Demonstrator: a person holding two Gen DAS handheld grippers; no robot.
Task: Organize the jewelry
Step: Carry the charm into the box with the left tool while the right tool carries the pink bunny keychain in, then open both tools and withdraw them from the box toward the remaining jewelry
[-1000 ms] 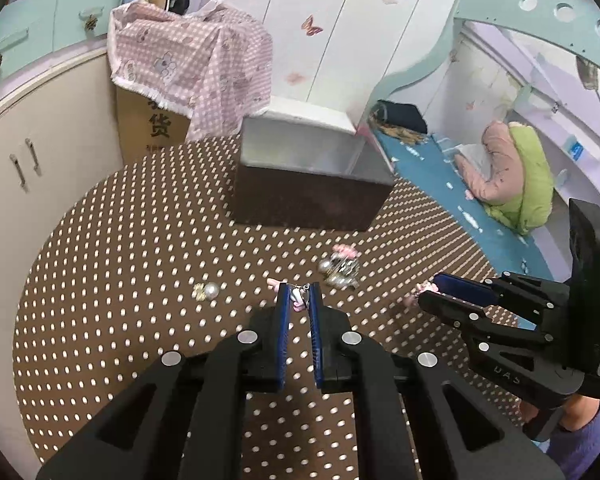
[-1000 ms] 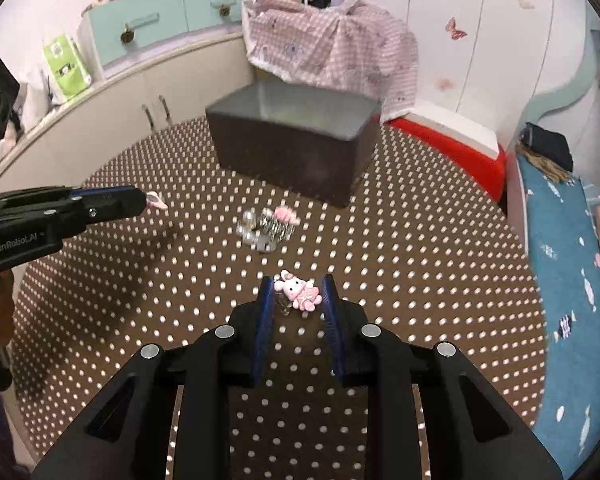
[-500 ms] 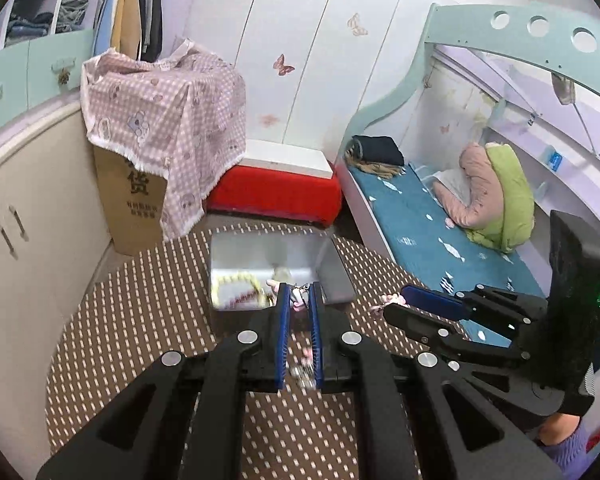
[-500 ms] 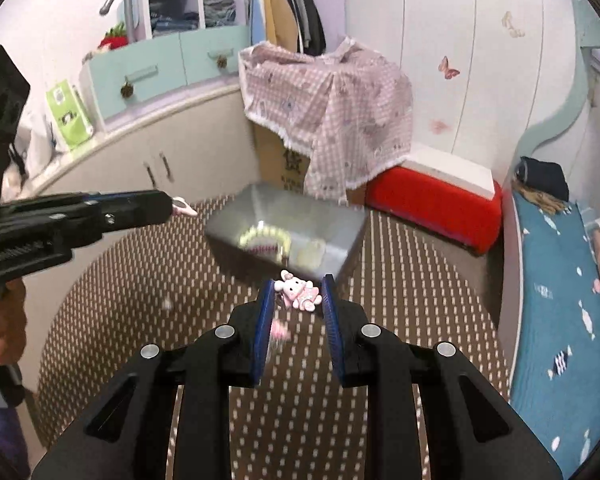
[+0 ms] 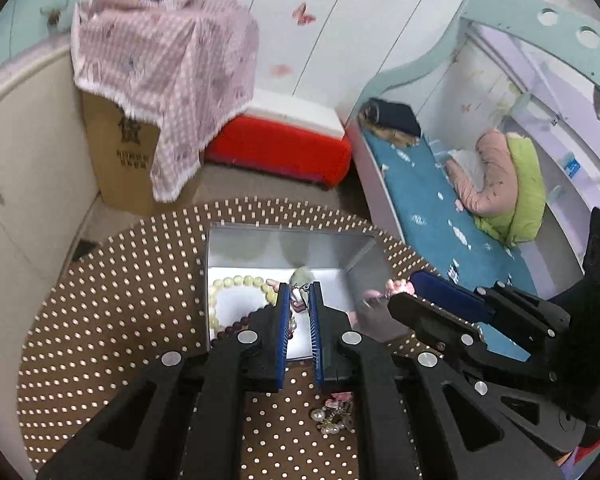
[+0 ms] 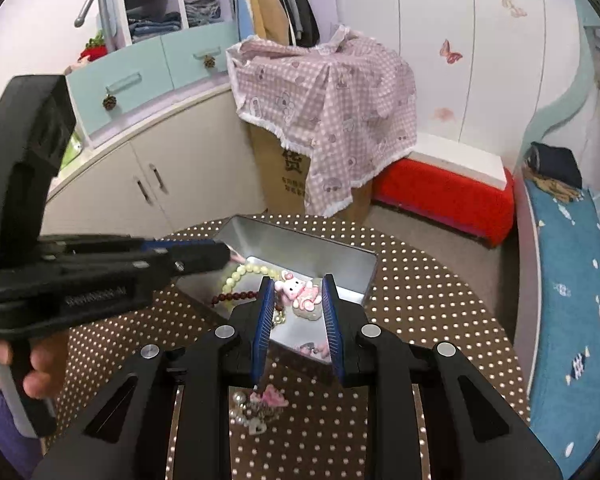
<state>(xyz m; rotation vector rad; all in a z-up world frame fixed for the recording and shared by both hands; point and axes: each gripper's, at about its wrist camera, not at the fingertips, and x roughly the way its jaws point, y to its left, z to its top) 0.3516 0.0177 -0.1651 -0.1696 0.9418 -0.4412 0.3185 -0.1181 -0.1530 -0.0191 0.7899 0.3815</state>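
An open silver tin box (image 5: pixel 236 248) (image 6: pixel 340 256) stands on the dotted round table. It holds a pale green bead bracelet (image 5: pixel 228 284) (image 6: pixel 240 274) and a dark red bead string (image 6: pixel 236 296). My left gripper (image 5: pixel 299 293) is shut on a small pink charm (image 5: pixel 298 304) above the box. My right gripper (image 6: pixel 296 292) is shut on a pink bunny charm (image 6: pixel 298 290), also above the box. It also shows in the left wrist view (image 5: pixel 400 292). A cluster of pearl and pink jewelry (image 5: pixel 334 416) (image 6: pixel 260 406) lies on the table in front of the box.
Brown tablecloth with white dots (image 5: pixel 120 320) (image 6: pixel 420 320). Behind the table stand a cardboard box under a pink checked cloth (image 6: pixel 328 92), a red stool (image 5: pixel 280 148), cream cabinets (image 6: pixel 140 176) and a blue bed (image 5: pixel 440 200).
Both grippers have risen and moved forward over the box with their charms held. The box's inside with the bracelets has come into view; the jewelry cluster now lies below and behind the fingertips.
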